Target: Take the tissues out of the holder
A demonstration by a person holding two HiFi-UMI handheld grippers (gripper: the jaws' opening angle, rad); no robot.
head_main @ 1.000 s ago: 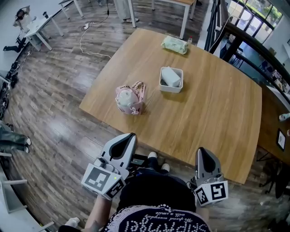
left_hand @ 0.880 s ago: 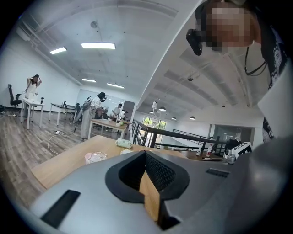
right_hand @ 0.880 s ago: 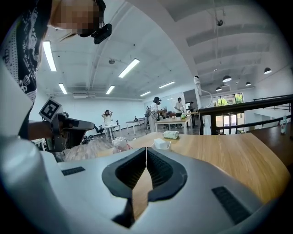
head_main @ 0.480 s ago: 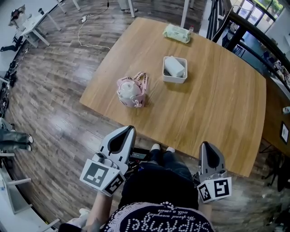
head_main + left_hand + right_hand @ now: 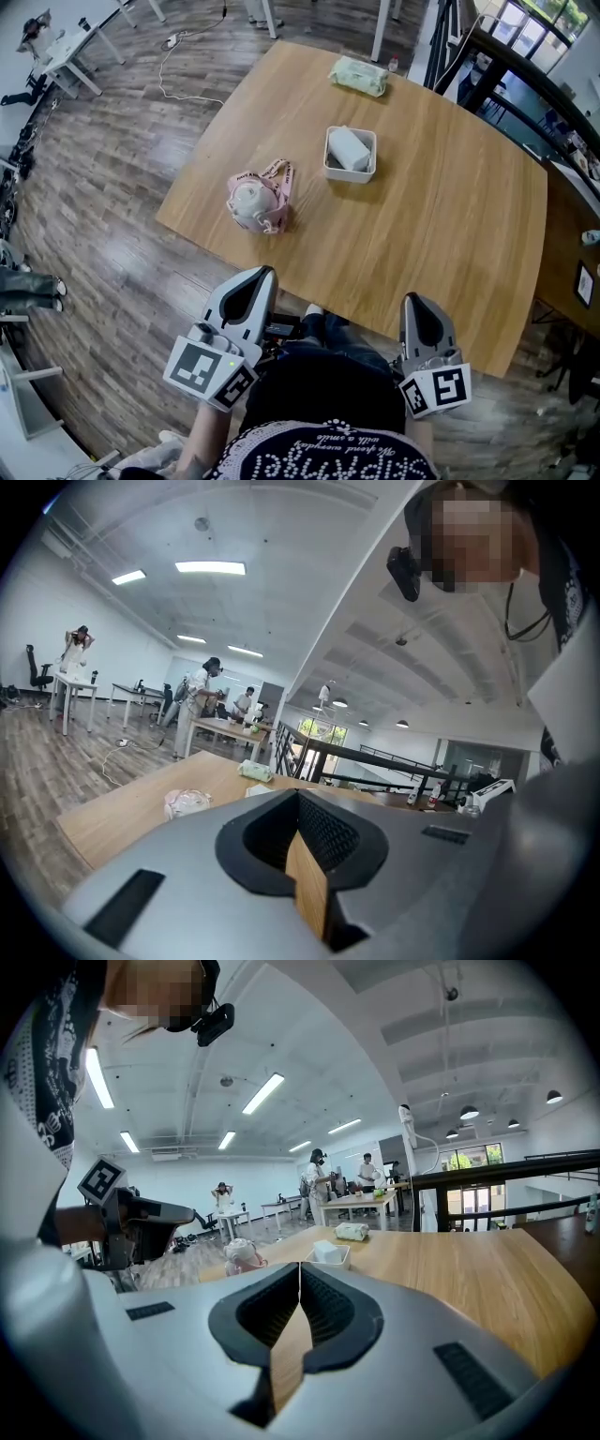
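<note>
- Tissues point(image 5: 349, 147): a pale, soft-looking block lying slantwise inside a white rectangular holder point(image 5: 349, 179), with its top showing above the rim.
- The holder stands toward the far middle of the wooden table point(image 5: 441, 225). A pink drawstring bag point(image 5: 255, 200) sits to its left and a little nearer, and a green wipes pack point(image 5: 357, 76) lies well beyond it at the far edge.
- Handling, as a judgement: the tissues should be very light and yielding, and they would crush or tear rather than slip. A gentle pinch across the narrow width of the exposed upper end looks like the best hold, followed by a lift straight up.
- The holder also looks light and may ride up with the block, so steadying its rim with the other claw seems wise.
- Whether the block is a wrapped pack or loose folded sheets cannot be told from here.
- The left gripper point(image 5: 266, 274) is at the near edge of the table, close to the person's body and well apart from the holder. Its jaws are pressed together with nothing between them.
- The right gripper point(image 5: 413, 300) is likewise at the near edge and aimed toward the far side, its jaws closed tight on nothing.
- Against the earlier frames little differs. The table and its things sit slightly shifted in the head view, which reads as sway of the camera.
- Both claws keep their places at the near edge, and the tissues, the holder, the bag and the pack lie just as they did.
</note>
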